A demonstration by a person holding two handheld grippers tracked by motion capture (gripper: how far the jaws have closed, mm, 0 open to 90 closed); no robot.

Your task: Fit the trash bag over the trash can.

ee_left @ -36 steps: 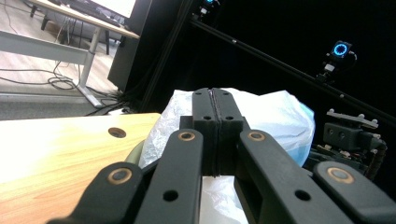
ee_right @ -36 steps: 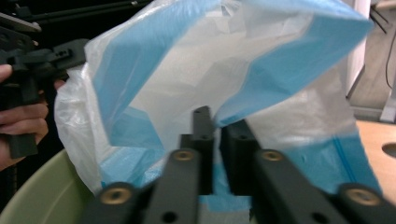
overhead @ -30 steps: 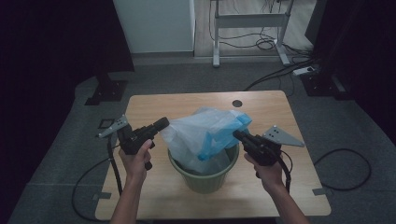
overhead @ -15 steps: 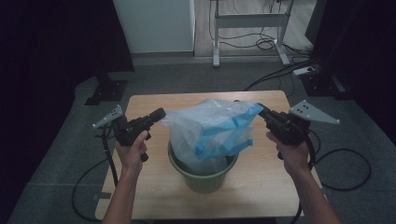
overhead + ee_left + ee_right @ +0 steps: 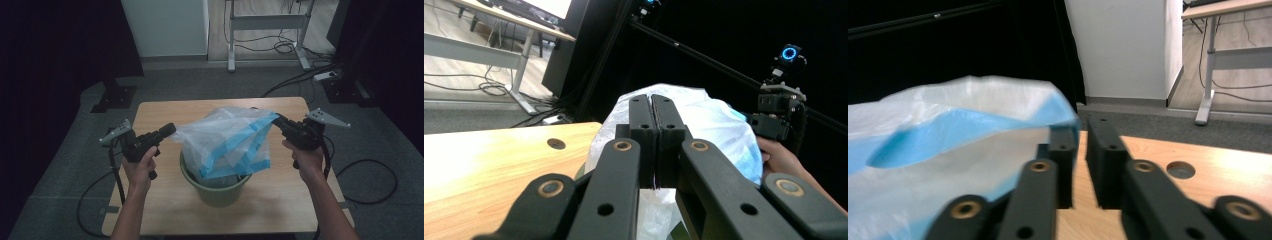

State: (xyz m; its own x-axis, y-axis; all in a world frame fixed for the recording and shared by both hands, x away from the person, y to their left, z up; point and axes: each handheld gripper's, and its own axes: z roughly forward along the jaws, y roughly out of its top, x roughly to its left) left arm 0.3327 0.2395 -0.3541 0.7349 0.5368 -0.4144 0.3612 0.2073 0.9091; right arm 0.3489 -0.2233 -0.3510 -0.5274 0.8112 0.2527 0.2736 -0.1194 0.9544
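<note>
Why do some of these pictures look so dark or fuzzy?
High view: dim and vignetted, corners nearly black, only the table lit. Right gripper view: the bag is soft with blur. Left gripper view: the tabletop glares pale at left, against a black backdrop.

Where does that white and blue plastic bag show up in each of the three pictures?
High view: the plastic bag sits mid-picture, spread above the green bin.
Left gripper view: the bag bulges behind the closed jaws, centre to right.
Right gripper view: the bag covers the left half, its blue edge beside the left jaw.
Shared landmark: the round hole in the wooden table.
</note>
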